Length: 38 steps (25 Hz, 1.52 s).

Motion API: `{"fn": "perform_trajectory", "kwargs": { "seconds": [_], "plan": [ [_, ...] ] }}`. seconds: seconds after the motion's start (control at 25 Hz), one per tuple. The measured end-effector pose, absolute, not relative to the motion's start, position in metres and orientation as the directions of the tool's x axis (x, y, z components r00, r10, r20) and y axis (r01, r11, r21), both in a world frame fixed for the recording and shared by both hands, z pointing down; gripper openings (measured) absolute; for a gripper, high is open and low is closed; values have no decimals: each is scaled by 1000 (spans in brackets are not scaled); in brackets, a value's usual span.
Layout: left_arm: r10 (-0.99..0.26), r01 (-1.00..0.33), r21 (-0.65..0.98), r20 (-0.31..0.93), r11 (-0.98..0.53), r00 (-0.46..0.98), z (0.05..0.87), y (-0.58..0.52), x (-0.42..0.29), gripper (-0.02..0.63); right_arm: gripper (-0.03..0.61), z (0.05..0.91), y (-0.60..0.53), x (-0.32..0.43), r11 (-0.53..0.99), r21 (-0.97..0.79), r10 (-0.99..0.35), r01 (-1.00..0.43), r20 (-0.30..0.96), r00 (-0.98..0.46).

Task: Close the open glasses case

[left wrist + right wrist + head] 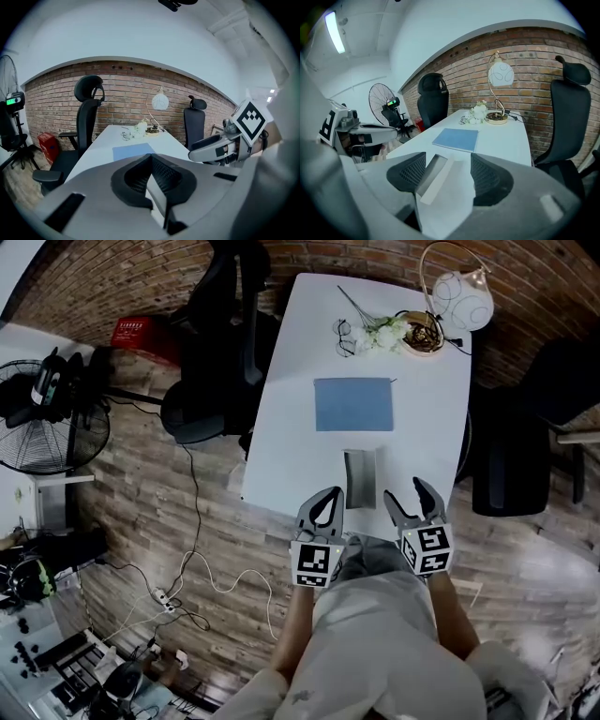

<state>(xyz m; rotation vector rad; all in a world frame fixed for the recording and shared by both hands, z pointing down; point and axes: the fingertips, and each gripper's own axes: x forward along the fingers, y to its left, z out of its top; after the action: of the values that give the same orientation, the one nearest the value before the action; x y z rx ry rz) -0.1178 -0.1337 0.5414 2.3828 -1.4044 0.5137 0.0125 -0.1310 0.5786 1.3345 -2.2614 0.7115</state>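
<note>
Left hand-held gripper [329,495] jaws together, right hand-held gripper [405,491] jaws apart

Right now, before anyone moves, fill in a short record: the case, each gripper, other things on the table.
Case: glasses case, open, near front edge of the table, untouched
Left gripper: fingers together, empty, short of the case
Right gripper: fingers apart, empty, short of the case
Also there: blue mat, glasses, flowers, lamp
</note>
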Motion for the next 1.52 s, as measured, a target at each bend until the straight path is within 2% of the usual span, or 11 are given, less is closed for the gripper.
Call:
{"fn": "perform_trajectory", "kwargs": {
  "seconds": [0.52, 1.52],
  "plan": [
    [-702, -853, 131, 513, -505, 494, 584, -134, -98, 3, 278, 609, -128, 17, 388, -211, -648, -897, 629, -428],
    [-591, -804, 193, 586, -563, 554, 649, -128, -62, 3, 276, 652, -124, 19, 367, -223, -610, -903, 675, -415]
  ]
}}
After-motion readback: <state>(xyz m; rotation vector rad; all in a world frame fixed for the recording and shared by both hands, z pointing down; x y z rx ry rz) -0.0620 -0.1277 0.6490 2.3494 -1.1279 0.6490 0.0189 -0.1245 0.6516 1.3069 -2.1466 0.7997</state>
